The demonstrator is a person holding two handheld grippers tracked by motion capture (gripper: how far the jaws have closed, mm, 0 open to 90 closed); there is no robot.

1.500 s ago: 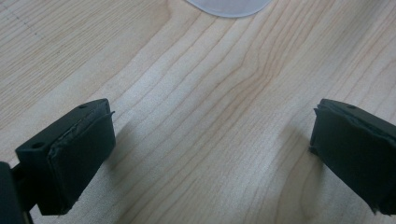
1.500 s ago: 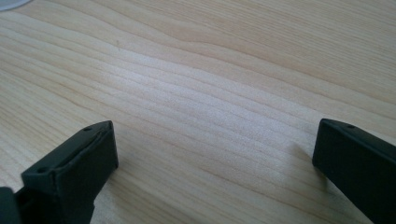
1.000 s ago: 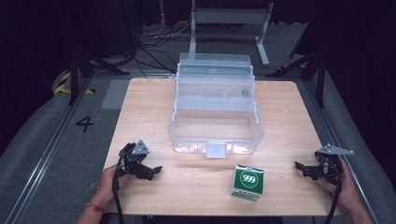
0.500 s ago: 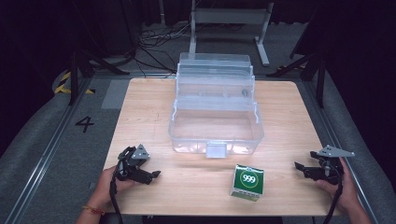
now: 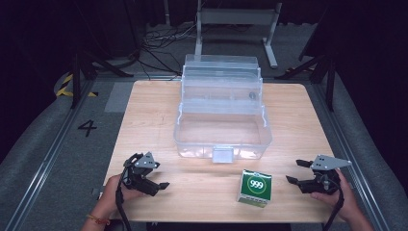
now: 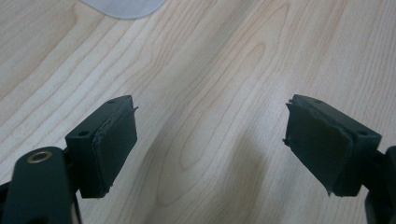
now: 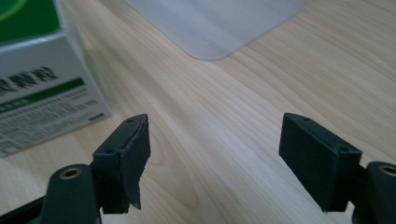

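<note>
- The work looks barely begun: the small green and white box [image 5: 255, 188] stands on the surface [image 5: 154, 120], untouched, just in front of the clear plastic bin [image 5: 223, 129], which is open with its tiered trays folded back.
- From above the bin looks empty, though its clear walls make that hard to judge.
- The right tool [image 5: 294, 171] is near the box, to its right and apart from it. Its jaws have just been closing a little, yet stand apart with nothing between them; the right gripper view shows only bare wood in the gap, with the box [image 7: 42, 79] off to one side.
- The left tool [image 5: 161, 182] hovers near the front left corner, well apart from the box. Its jaws have narrowed slightly too, stand open and hold nothing.
- What is left, by my reading: reach the box, grip it, and probably set it in the bin. None of that is done yet.
- The surface is pale wood, square, with nothing else on it.
- The room is dark. Grey floor mats [image 5: 43, 144] flank the surface, one marked with the number 4 [image 5: 87, 127]. Behind stand a metal frame [image 5: 235, 19], loose cables [image 5: 163, 36] and black stands.
</note>
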